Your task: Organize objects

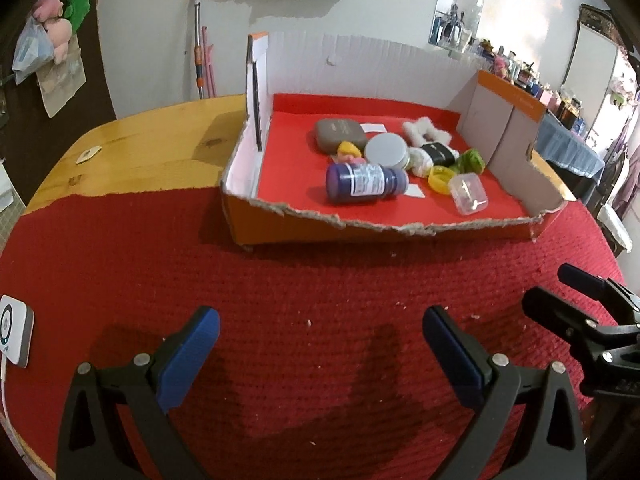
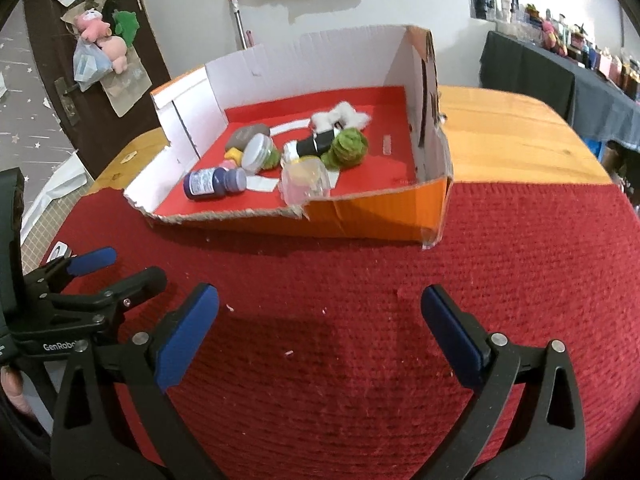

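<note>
An orange cardboard box [image 1: 256, 224] with a torn front edge and red floor sits on the red cloth; it also shows in the right wrist view [image 2: 380, 216]. Inside lie a purple bottle [image 1: 362, 182] [image 2: 214, 183], a grey-lidded jar [image 1: 387, 150] [image 2: 258, 153], a grey case [image 1: 340, 133], a clear plastic box [image 1: 468, 193] [image 2: 306, 182], a yellow cap [image 1: 439, 178], a green fuzzy ball [image 1: 471, 161] [image 2: 347, 147] and a white fluffy item [image 1: 424, 130] [image 2: 340, 117]. My left gripper [image 1: 320, 354] is open and empty over the cloth. My right gripper [image 2: 320, 334] is open and empty beside it.
The red cloth [image 1: 300, 280] covers the near part of a wooden table [image 1: 152, 148]. A small white device [image 1: 14, 330] lies at the cloth's left edge. The right gripper shows at the left wrist view's right edge [image 1: 568, 300]. A dark table with bottles [image 2: 560, 76] stands beyond.
</note>
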The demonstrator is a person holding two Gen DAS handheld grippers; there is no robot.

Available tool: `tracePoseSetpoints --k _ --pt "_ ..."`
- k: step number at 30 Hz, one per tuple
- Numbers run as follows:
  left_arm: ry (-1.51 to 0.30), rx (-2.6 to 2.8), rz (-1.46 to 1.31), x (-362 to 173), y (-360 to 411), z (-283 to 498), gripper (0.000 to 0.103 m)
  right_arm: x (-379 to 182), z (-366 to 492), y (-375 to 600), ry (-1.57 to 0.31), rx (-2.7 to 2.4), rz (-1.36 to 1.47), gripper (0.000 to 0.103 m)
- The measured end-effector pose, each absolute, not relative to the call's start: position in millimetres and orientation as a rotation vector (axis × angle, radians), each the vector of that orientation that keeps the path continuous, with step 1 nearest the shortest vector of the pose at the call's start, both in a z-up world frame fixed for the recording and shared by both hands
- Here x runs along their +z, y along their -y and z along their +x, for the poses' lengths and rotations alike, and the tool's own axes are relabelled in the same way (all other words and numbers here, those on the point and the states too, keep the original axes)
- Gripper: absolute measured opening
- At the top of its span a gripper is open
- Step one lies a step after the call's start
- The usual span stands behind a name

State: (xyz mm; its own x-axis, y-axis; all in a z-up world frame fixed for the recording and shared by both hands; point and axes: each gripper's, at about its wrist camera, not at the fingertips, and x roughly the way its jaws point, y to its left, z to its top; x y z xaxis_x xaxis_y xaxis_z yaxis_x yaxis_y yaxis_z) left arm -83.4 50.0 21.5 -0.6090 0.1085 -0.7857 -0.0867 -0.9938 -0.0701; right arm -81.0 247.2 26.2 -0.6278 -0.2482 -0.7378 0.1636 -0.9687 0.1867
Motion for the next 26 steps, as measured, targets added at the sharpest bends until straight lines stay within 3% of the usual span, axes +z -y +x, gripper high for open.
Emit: tracePoseSetpoints --k 26 --pt "-0.008 2.709 -1.386 8.1 -51.3 -87.2 0.103 12.7 -81.0 -249.0 0.132 -2.677 1.225 0.103"
